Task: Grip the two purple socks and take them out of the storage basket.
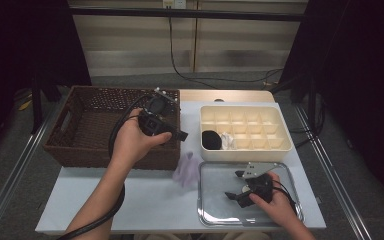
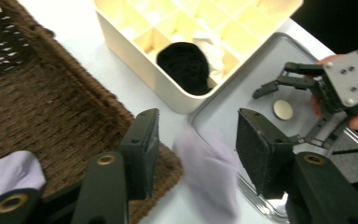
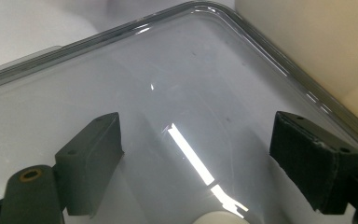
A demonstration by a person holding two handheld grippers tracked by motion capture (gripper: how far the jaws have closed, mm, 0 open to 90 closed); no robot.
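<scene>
Dropping between wide-open jaws, a pale purple cloth (image 2: 205,172) hangs blurred below the left gripper (image 2: 193,149), at the basket's (image 1: 80,145) four o'clock corner beside the tray (image 1: 215,210). At three o'clock, the right gripper (image 1: 236,185) rests spread and empty over that tray. Two rolled socks (image 1: 217,140) already fill the organizer (image 1: 285,150); this piece looks unplaced, with another purple one (image 2: 7,172) waiting in the basket.

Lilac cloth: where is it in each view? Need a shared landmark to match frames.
High view: lilac cloth lies lower centre, between the wicker basket and the metal tray.
Left gripper view: blurred, bottom centre, between the open jaws.
Right gripper view: not identifiable.
Shared landmark: the metal tray.
</scene>
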